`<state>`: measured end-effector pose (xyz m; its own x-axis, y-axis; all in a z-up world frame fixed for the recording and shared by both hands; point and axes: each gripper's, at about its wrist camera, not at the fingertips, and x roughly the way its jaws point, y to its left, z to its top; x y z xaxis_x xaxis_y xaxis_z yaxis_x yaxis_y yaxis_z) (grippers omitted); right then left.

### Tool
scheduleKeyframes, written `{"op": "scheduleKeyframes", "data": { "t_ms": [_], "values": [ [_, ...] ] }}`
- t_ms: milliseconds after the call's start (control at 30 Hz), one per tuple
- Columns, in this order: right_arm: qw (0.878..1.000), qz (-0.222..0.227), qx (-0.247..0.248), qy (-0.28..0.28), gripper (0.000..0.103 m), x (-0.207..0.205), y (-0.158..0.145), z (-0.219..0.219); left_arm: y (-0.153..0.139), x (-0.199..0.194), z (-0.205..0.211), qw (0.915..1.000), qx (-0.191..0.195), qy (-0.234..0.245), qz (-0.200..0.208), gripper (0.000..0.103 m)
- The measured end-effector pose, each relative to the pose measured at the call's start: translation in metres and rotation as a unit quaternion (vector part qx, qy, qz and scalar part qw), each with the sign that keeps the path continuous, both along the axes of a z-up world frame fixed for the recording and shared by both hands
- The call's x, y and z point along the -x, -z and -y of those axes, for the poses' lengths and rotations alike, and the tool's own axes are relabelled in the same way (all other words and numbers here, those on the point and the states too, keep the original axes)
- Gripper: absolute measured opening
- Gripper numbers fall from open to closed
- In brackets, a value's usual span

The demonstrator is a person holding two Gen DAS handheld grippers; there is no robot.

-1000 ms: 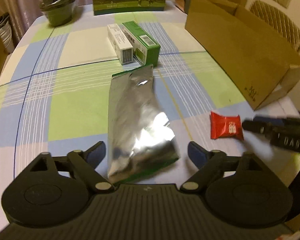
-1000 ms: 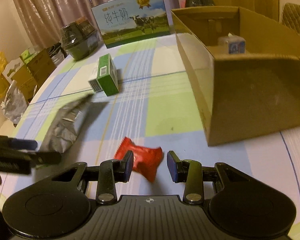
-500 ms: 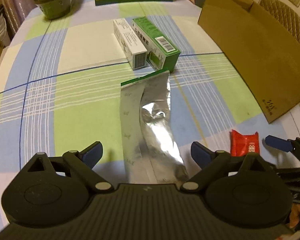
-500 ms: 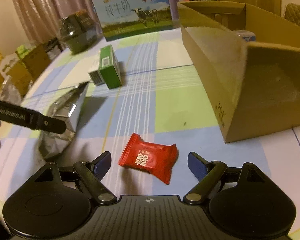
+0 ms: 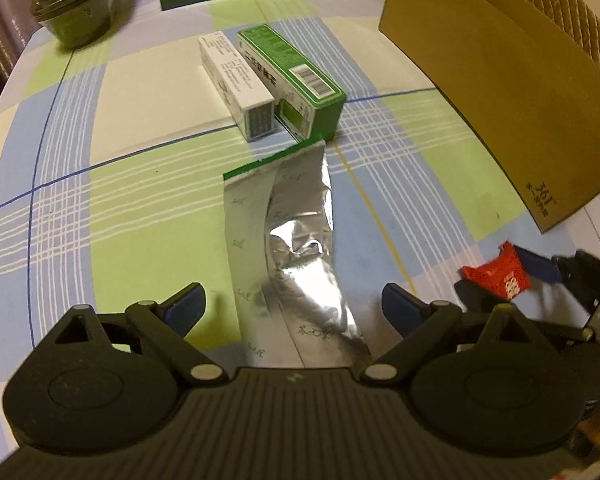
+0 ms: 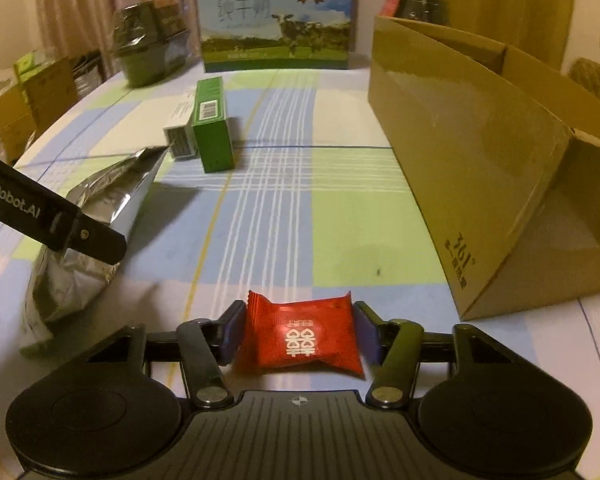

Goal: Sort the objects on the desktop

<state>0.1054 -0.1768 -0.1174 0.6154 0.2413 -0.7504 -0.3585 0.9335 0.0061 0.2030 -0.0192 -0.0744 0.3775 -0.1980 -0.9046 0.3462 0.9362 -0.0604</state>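
Since half a second ago, our right gripper (image 6: 300, 338) has been closing and now pinches the red candy (image 6: 302, 334). Our left gripper (image 5: 294, 306) hangs spread wide astride the silver pouch (image 5: 296, 248).

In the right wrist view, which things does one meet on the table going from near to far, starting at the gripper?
right gripper → red candy packet → green box → milk carton

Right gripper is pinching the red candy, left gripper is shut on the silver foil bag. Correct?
Not quite. The right gripper does have its jaws against the red candy, having just closed in on it. But the left gripper is open: the left wrist view shows its fingers spread wide on either side of the silver foil bag, not touching it.
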Motion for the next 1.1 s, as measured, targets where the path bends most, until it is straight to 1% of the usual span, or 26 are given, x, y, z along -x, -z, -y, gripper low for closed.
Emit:
{"op": "scheduleKeyframes", "data": {
  "t_ms": [133, 267, 333, 400, 500, 533, 567, 600, 667, 700, 733, 767, 833, 867, 900, 967, 1033, 1100],
  "values": [
    [1.0, -0.012, -0.011, -0.001, 0.055, 0.001, -0.002, 0.012, 0.005, 0.001, 0.003, 1.0, 0.001, 0.006, -0.005, 0.093],
    [1.0, -0.007, -0.011, -0.01, 0.062, 0.009, -0.001, 0.018, 0.008, -0.002, 0.005, 0.9999, -0.002, 0.006, -0.009, 0.093],
    [1.0, -0.008, -0.012, -0.012, 0.067, 0.012, 0.0, 0.019, 0.01, -0.005, 0.006, 0.9999, -0.002, 0.008, -0.014, 0.093],
    [1.0, -0.009, -0.011, -0.014, 0.075, 0.014, 0.0, 0.02, 0.012, -0.007, 0.006, 0.9998, -0.005, 0.011, -0.015, 0.093],
    [1.0, -0.008, -0.012, -0.011, 0.075, 0.016, 0.0, 0.022, 0.016, -0.011, 0.006, 0.9996, -0.012, 0.012, -0.021, 0.091],
    [1.0, -0.008, -0.012, -0.012, 0.075, 0.016, 0.0, 0.022, 0.018, -0.012, 0.006, 0.9996, -0.011, 0.012, -0.023, 0.087],
    [1.0, -0.008, -0.011, -0.013, 0.075, 0.017, 0.0, 0.022, 0.018, -0.013, 0.005, 0.9995, -0.01, 0.012, -0.026, 0.079],
    [1.0, -0.007, -0.009, -0.016, 0.075, 0.017, 0.0, 0.023, 0.02, -0.013, 0.005, 0.9994, -0.009, 0.01, -0.031, 0.075],
    [1.0, -0.006, -0.007, -0.017, 0.075, 0.018, 0.0, 0.023, 0.02, -0.012, 0.005, 0.9994, -0.019, 0.01, -0.027, 0.064],
    [1.0, -0.007, -0.007, -0.017, 0.075, 0.018, 0.0, 0.023, 0.02, -0.012, 0.006, 0.9993, -0.027, 0.013, -0.025, 0.063],
    [1.0, -0.007, -0.008, -0.016, 0.075, 0.018, 0.001, 0.023, 0.019, -0.011, 0.006, 0.9992, -0.029, 0.014, -0.024, 0.058],
    [1.0, -0.007, -0.008, -0.014, 0.073, 0.018, 0.0, 0.024, 0.018, -0.012, 0.006, 0.9991, -0.031, 0.013, -0.025, 0.051],
    [1.0, -0.006, -0.007, -0.015, 0.068, 0.019, 0.0, 0.024, 0.016, -0.013, 0.006, 0.9988, -0.034, 0.019, -0.028, 0.045],
    [1.0, -0.004, -0.006, -0.017, 0.063, 0.02, 0.0, 0.024, 0.015, -0.012, 0.006, 0.9988, -0.034, 0.02, -0.028, 0.043],
    [1.0, -0.002, -0.004, -0.019, 0.06, 0.021, -0.001, 0.024, 0.015, -0.012, 0.006, 0.9988, -0.034, 0.019, -0.028, 0.041],
    [1.0, 0.001, -0.003, -0.022, 0.058, 0.021, 0.0, 0.024, 0.013, -0.009, 0.005, 0.9988, -0.036, 0.021, -0.027, 0.038],
    [1.0, 0.003, -0.003, -0.025, 0.056, 0.022, -0.001, 0.024, 0.011, -0.004, 0.006, 0.9988, -0.035, 0.024, -0.027, 0.037],
    [1.0, 0.004, -0.005, -0.025, 0.05, 0.022, -0.002, 0.025, 0.01, 0.001, 0.007, 0.9989, -0.03, 0.025, -0.027, 0.036]
  ]
}}
